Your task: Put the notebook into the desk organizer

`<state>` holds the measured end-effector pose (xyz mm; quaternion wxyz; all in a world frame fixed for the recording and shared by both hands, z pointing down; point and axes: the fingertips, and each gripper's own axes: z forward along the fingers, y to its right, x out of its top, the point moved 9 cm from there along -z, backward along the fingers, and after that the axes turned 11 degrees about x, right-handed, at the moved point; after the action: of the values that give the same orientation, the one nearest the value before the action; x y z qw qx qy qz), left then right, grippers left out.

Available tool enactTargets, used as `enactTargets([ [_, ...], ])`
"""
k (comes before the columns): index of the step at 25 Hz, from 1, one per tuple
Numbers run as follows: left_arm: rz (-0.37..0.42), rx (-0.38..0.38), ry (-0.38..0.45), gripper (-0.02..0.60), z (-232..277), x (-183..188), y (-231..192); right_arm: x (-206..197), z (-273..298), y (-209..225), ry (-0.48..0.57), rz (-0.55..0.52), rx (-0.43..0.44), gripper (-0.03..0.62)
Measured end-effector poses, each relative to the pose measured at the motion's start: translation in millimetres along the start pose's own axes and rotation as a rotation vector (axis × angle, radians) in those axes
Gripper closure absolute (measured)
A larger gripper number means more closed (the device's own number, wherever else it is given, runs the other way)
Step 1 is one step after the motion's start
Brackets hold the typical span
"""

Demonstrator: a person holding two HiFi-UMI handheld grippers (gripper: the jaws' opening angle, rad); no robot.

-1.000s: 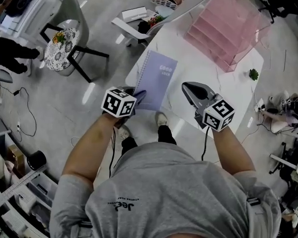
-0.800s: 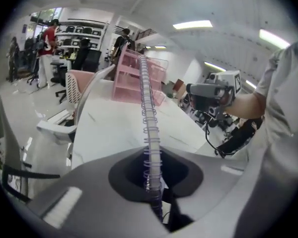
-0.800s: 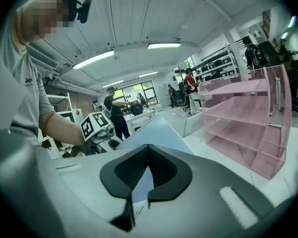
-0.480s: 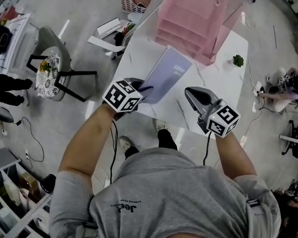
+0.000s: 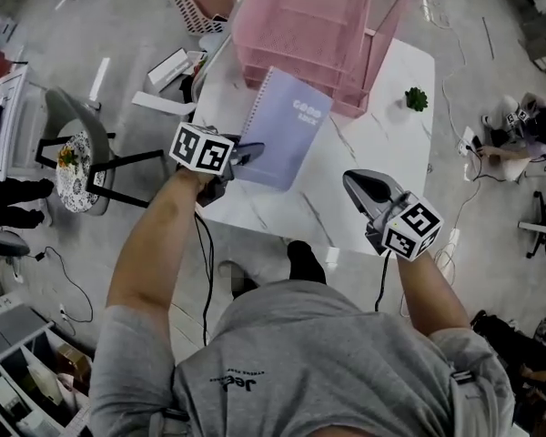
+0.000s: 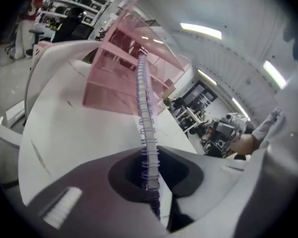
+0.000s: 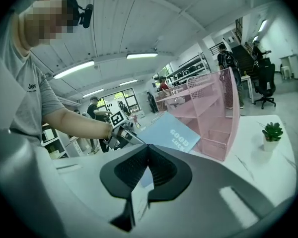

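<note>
A lavender spiral notebook (image 5: 284, 127) is lifted off the white table (image 5: 382, 153), and its far end reaches the front of the pink mesh desk organizer (image 5: 314, 21). My left gripper (image 5: 247, 152) is shut on its near corner by the spiral binding. In the left gripper view the notebook's wire spiral (image 6: 148, 148) runs up between the jaws towards the organizer (image 6: 116, 78). My right gripper (image 5: 353, 180) hovers shut and holds nothing over the table's near right part. In the right gripper view the notebook (image 7: 170, 132) tilts in front of the organizer (image 7: 208, 114).
A small potted plant (image 5: 416, 98) stands on the table right of the organizer. On the floor to the left are a chair with a flowered cushion (image 5: 73, 164) and a white basket (image 5: 198, 5). Cables and a seated person (image 5: 528, 121) are at the right.
My left gripper has raised the notebook off the table and carried it forward to the organizer. The right gripper stays shut by the near right side.
</note>
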<state>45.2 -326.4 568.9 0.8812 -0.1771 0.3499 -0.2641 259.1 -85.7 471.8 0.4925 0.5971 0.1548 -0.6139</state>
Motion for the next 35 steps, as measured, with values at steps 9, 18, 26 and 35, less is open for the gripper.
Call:
enactTargets([
  [9, -0.252, 0.036, -0.093, 0.491, 25, -19, -36, -7, -2, 14, 0.009, 0.019, -0.003, 0.591],
  [18, -0.264, -0.138, -0.066, 0.491, 10, 11, -31, -12, -3, 12, 0.009, 0.047, 0.009, 0.591],
  [26, -0.322, -0.27, -0.045, 0.491, -5, 34, -43, -14, -6, 11, 0.011, 0.066, 0.009, 0.591],
  [35, -0.466, -0.318, 0.13, 0.491, -12, 34, -53, -13, -9, 18, 0.015, 0.087, -0.003, 0.591],
])
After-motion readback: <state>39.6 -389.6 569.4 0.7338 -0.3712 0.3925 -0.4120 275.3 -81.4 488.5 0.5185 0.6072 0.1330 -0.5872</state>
